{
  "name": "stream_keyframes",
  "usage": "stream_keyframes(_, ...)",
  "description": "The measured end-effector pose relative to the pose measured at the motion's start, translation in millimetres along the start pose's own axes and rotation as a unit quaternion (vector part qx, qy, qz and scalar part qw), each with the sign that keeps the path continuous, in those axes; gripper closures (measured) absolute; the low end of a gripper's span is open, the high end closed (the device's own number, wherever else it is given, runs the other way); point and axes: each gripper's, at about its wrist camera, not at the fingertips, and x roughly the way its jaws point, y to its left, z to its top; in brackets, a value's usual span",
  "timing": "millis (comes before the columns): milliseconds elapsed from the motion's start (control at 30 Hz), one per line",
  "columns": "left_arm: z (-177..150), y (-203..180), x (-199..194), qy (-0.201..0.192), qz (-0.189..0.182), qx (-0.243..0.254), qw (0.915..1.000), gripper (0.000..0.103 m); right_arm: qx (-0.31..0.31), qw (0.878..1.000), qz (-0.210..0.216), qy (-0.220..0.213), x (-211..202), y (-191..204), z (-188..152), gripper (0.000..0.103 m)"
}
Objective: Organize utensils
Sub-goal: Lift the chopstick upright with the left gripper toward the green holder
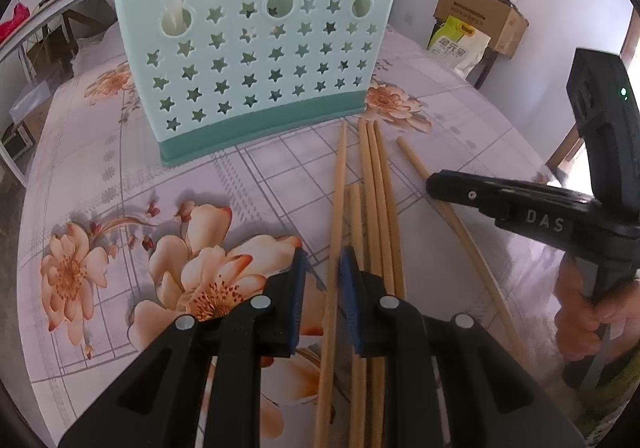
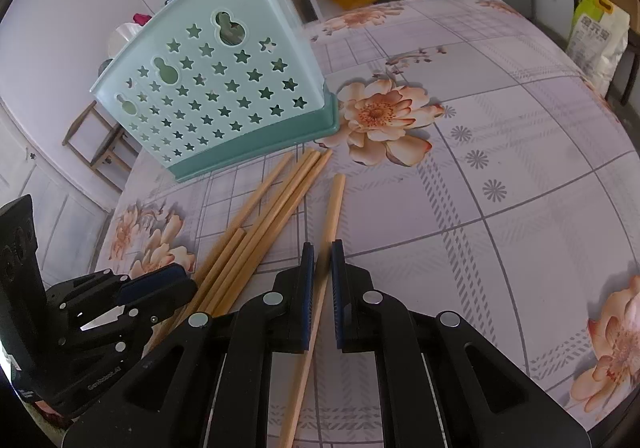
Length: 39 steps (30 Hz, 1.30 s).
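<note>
Chopsticks (image 1: 376,184), several bare wooden ones, lie flat on my flowered tablecloth (image 1: 120,176) just in front of a mint-green plastic utensil holder (image 1: 256,48), their far tips pointing toward its darker green base. The holder stands upright with star-shaped holes across its wall, and I see nothing inside it yet, so I judge the sorting has barely begun. Most of the sticks lie side by side in a loose bundle, while one chopstick (image 2: 334,204) lies apart to the right at a slight angle. My right gripper (image 2: 320,280) is closed narrowly around that separate stick, its blue pads on either side of the shaft, so it reads as a firm pinch, presumably to take that stick alone and carry it to the holder. My left gripper (image 1: 322,268) sits low over the bundle with its jaws only slightly parted; the leftmost stick runs through the gap, but I see space beside it, so I judge the stick is not yet clamped. That hand seems placed to single out one stick from the bundle. In the left camera, a person's hand (image 1: 592,312) grips the right tool's handle at the picture's edge.
</note>
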Motion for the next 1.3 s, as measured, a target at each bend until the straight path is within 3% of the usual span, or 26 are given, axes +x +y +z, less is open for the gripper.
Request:
stream_keyframes(267,1,-7,4,-0.006,0.034,0.037,0.9987,0.086,-0.005,1.0,0.0,-0.004,0,1,0,0.097)
stream_keyframes(367,0,-7,3,-0.006,0.045,0.044,0.998,0.096,-0.005,1.0,0.0,-0.007,0,1,-1,0.097)
stream_keyframes(533,-6,4,-4,0.009,0.053,0.041,0.9977,0.097,-0.001,1.0,-0.002,-0.003,-1,0,-2,0.098)
stream_keyframes(667,-14,18,-13,0.025,0.064,0.028,0.9973,0.096,0.01,1.0,0.001,0.005,-6,-7,-4,0.098)
stream_keyframes(800,-11,31,-16,0.04,0.025,-0.01,0.9988,0.095,0.007,1.0,0.007,0.016,-5,-9,-2,0.097)
stream_keyframes(867,-5,34,-17,0.037,0.021,-0.017,0.9989,0.089,0.004,1.0,0.011,0.02,-3,-7,0,0.095)
stream_keyframes(1033,12,25,-6,0.042,0.035,0.016,0.9984,0.085,-0.013,1.0,0.015,0.022,0,0,4,0.081)
stream_keyframes(1133,19,19,7,0.056,0.056,0.041,0.9961,0.085,-0.035,0.999,0.0,0.017,3,7,5,0.081)
stream_keyframes(1300,32,22,16,0.053,0.059,0.042,0.996,0.085,-0.044,0.999,-0.014,0.009,7,10,7,0.087)
